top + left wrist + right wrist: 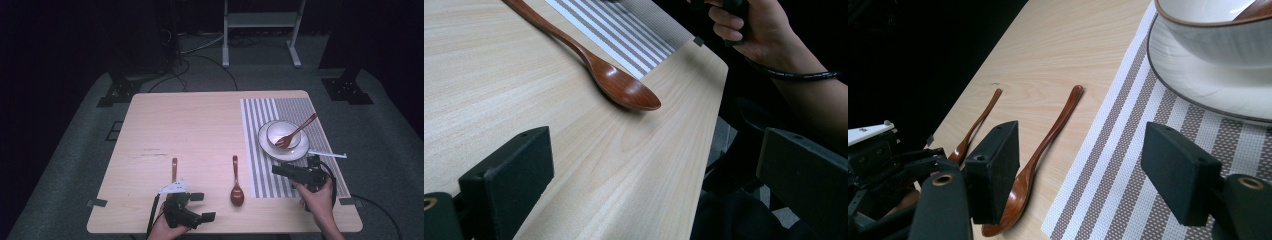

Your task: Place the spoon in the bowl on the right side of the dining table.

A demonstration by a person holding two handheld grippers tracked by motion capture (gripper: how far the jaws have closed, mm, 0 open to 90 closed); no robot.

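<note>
Tabletop (200,120) w/ striped mat (260,150) along its right edge. Plate (300,152) on the mat carries a bowl (275,131); fork (295,134) rests in the bowl. Wooden spoon (236,186) lies near the front edge, just left of the mat; 2nd spoon (174,169) further left. Left claw (202,206) at front edge, jaws wide, empty. Right claw (280,170) over the mat's front part, jaws wide, empty.

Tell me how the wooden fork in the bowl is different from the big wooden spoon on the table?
The fork has prongs; the spoon has a round scoop. The fork leans tilted in the white bowl, its handle sticking out over the rim; the spoon lies flat on the bare table, beside the striped placemat. Both are reddish-brown wood, and neither is held by a gripper.
</note>
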